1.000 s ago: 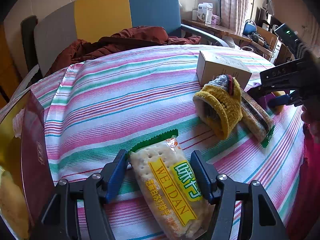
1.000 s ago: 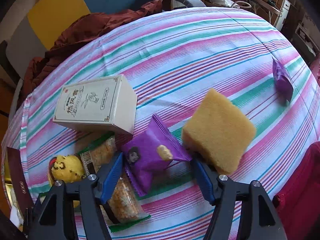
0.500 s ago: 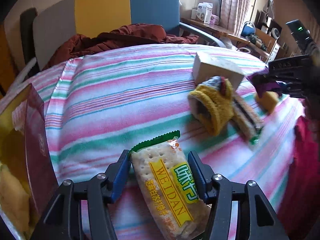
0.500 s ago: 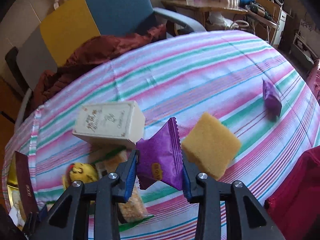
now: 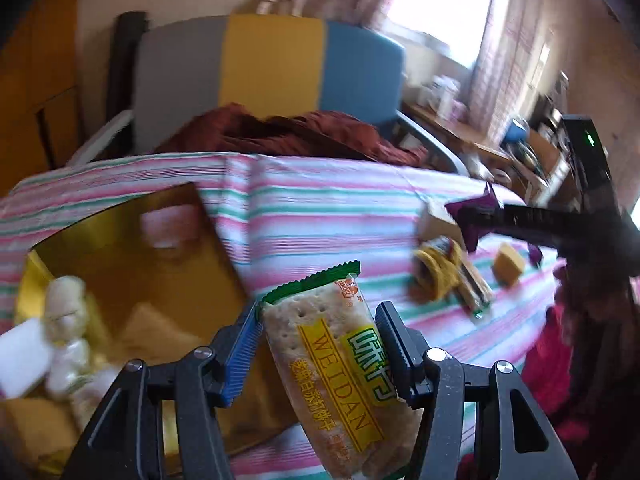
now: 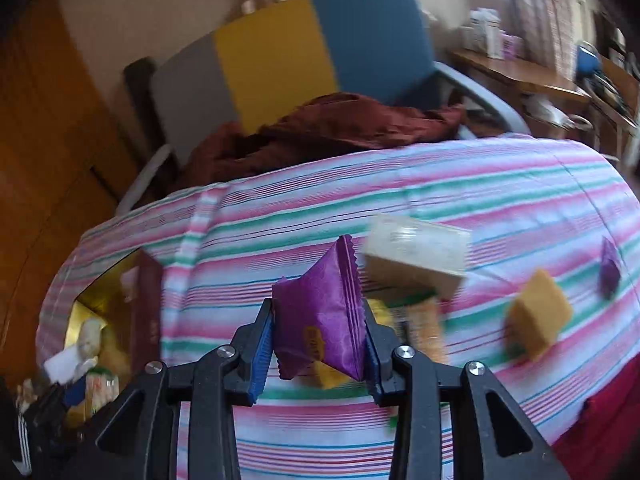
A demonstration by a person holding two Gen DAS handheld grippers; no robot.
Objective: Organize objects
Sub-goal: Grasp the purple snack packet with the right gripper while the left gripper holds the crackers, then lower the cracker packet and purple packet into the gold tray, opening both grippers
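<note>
My left tool is clamped on a cracker packet; my right tool is clamped on a purple sachet, both held above the striped table.

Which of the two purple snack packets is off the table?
The purple packet clamped in the right gripper; the other purple packet lies on the striped tablecloth far right.
</note>
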